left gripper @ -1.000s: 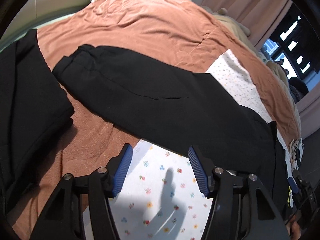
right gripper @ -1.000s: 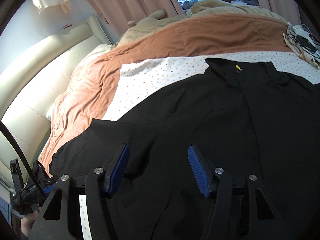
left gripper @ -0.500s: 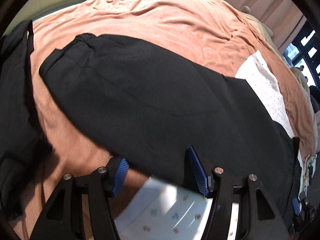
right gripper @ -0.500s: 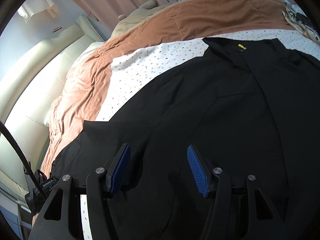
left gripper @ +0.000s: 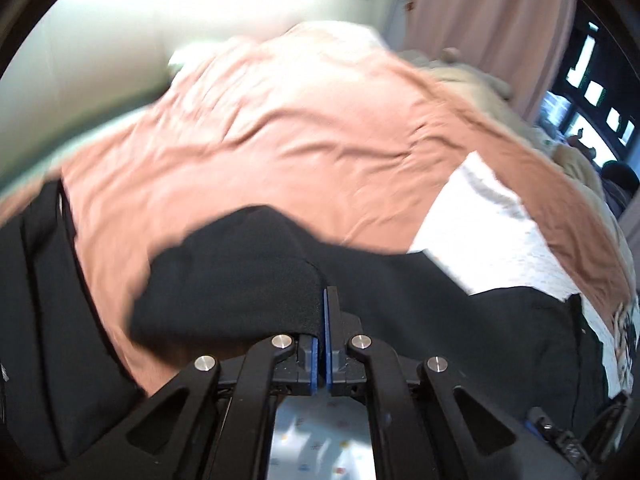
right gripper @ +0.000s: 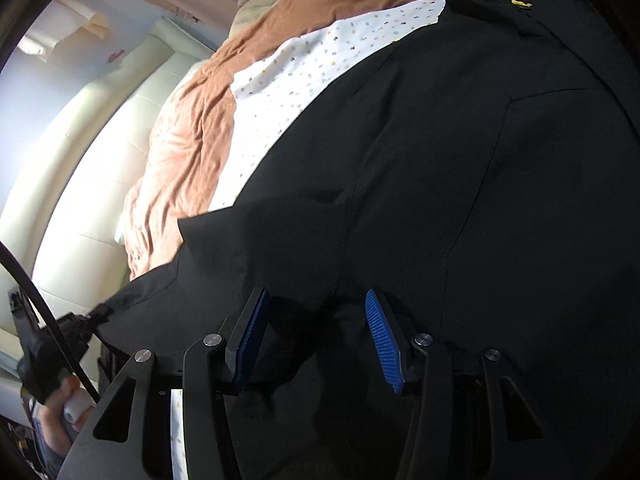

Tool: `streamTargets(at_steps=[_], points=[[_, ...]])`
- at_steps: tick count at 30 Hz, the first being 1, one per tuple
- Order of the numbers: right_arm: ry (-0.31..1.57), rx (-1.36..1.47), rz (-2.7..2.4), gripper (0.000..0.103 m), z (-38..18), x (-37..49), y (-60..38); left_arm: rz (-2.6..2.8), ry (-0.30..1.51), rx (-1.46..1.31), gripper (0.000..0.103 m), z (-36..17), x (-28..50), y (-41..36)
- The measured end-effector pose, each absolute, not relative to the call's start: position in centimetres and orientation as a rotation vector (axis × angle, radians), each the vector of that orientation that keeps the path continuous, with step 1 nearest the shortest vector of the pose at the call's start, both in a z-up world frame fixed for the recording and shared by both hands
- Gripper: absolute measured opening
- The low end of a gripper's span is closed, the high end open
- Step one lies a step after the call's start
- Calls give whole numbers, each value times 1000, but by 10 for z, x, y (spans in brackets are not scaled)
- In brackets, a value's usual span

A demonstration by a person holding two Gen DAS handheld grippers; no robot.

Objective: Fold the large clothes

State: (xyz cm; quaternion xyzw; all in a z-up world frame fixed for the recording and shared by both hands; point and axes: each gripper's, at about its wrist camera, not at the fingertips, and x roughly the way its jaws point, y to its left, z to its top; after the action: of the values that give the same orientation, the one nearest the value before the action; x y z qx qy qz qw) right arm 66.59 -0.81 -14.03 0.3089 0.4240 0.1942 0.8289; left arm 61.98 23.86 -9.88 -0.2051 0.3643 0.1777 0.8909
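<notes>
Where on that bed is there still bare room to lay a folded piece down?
The widest free patch is the salmon blanket, between the pale headboard and the black coat. A narrower strip of dotted white sheet lies between blanket and coat. The near side is crowded: the coat sprawls there, its sleeve pinched in the left claw.

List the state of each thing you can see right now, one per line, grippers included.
left gripper: shut on the black sleeve, jaws just closed
black sleeve: pinched at its edge, lifted off the bed
right gripper: open over the black garment, jaws just narrowing
black garment: spread flat
orange blanket: wrinkled
</notes>
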Motion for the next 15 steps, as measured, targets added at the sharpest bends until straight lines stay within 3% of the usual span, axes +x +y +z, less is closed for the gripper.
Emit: streamTargets(at_steps=[6,8,10,15], points=[[885,723,399,49,-126,656,-40,280,655,-322,4,-23,632,194],[865,740,376,58,-118,648,-53,240,634,-289,4,-1,632,174],[836,752,353,76,-106,639,-61,201,619,-259,4,20,633,151],[777,833,313,76,-91,609,-99,104,591,-219,4,55,638,95]])
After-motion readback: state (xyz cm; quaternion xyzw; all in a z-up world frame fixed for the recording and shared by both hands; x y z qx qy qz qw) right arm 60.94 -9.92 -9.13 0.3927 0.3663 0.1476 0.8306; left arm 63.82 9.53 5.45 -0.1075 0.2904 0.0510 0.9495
